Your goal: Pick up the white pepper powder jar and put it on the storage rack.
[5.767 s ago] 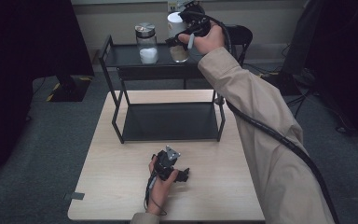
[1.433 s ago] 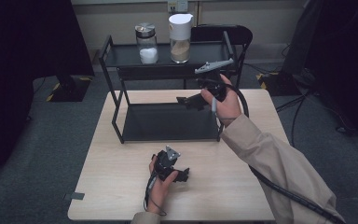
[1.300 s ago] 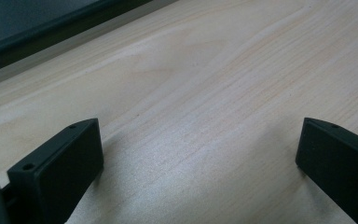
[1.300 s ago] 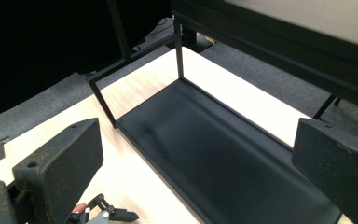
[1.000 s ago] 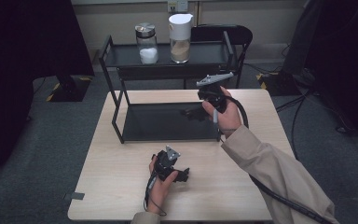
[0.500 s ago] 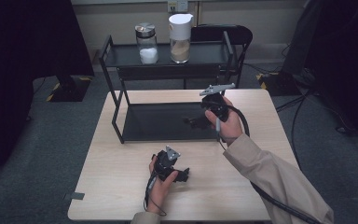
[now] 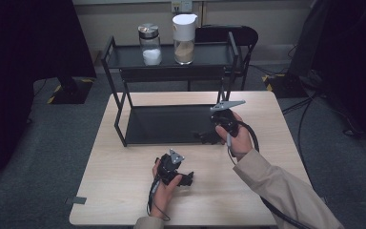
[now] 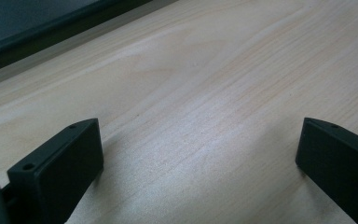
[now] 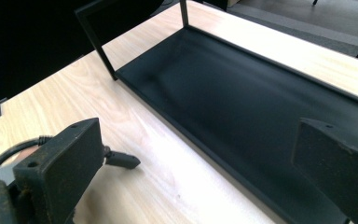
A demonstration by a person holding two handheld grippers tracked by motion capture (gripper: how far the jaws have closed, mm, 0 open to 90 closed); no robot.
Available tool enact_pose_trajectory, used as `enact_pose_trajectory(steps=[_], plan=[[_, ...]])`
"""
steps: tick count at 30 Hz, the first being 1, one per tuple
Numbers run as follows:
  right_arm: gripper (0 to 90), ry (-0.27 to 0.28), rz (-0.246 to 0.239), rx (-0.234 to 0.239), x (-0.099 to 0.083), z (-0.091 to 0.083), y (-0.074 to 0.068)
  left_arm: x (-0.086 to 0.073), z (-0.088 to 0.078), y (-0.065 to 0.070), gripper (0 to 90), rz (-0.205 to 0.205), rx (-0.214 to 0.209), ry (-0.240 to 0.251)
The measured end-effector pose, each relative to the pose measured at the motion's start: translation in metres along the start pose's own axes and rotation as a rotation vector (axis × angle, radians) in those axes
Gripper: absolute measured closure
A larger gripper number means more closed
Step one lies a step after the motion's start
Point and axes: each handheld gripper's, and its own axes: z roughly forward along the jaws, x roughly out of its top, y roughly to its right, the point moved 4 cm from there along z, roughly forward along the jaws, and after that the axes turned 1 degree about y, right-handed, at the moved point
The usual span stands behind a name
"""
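The right tool point(image 7: 205, 137), jaws apart and empty, is hovering over the rack's point(image 7: 171, 125) lower shelf; both jars point(image 7: 149, 44) are standing on its top shelf. The left tool point(image 7: 187, 179), jaws apart, is resting on the counter point(image 7: 114, 191). Retreating should clear the rack's uprights.

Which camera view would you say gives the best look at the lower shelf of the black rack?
The right gripper view: the lower shelf spreads wide and near between the open right tool jaws. The high view shows the shelf whole but small. The left gripper view catches just a dark corner.
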Motion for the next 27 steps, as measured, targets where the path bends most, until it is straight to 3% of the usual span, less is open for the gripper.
enact_pose_trajectory(steps=[18,27], plan=[[1.0,-0.048,0.019,-0.026,-0.051,-0.008,0.013,0.0,0.0,0.0,0.0,0.0,0.0,0.0],[1.0,-0.042,0.044,-0.04,-0.071,-0.016,0.024,0.0,0.0,0.0,0.0,-0.001,0.0,-0.001]])
